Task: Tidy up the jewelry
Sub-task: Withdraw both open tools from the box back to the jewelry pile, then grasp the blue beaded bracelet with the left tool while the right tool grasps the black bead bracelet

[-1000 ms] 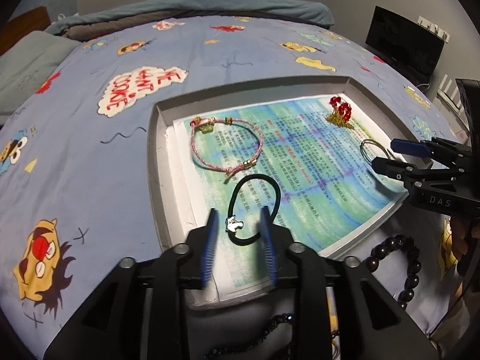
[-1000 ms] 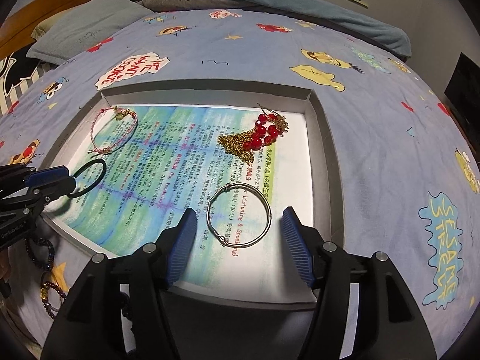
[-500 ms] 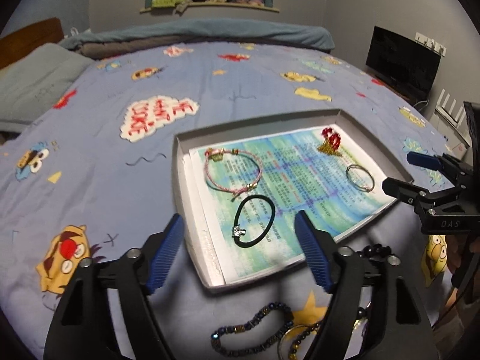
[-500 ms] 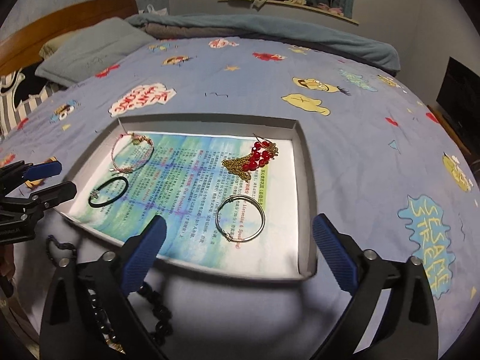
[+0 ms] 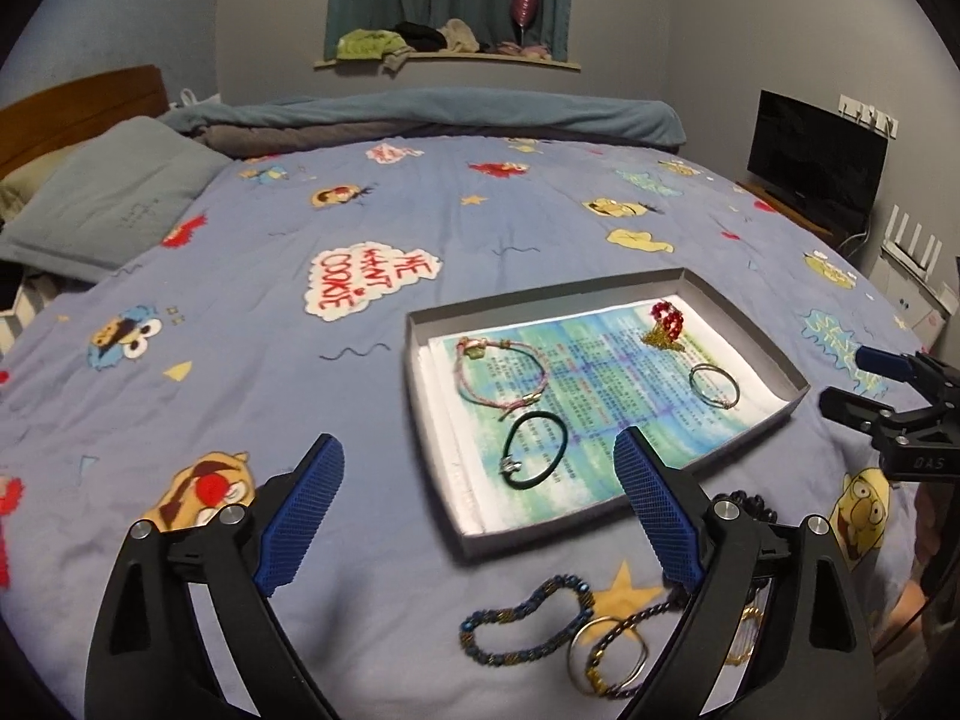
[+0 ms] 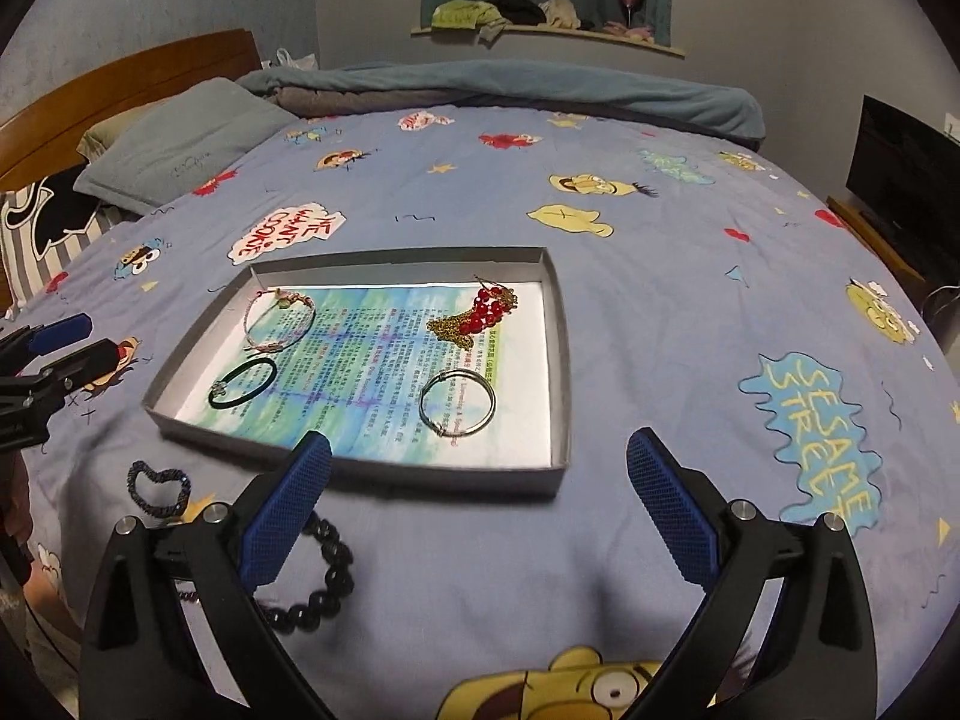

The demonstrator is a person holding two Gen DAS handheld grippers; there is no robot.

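both grippers, left gripper (image 5: 480,498) still widening and right gripper (image 6: 480,498) spread, i hold empty over the shallow grey cardboard tray (image 6: 561,360) with a thin round metal bangle (image 6: 457,401).

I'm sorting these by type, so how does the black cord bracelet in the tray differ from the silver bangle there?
The black cord bracelet is dark, thick and carries a small silver charm; the silver bangle is thin bare metal wire. The bracelet lies at the tray's left side, the bangle toward its right. Both are single loops lying flat on the printed paper, untouched.
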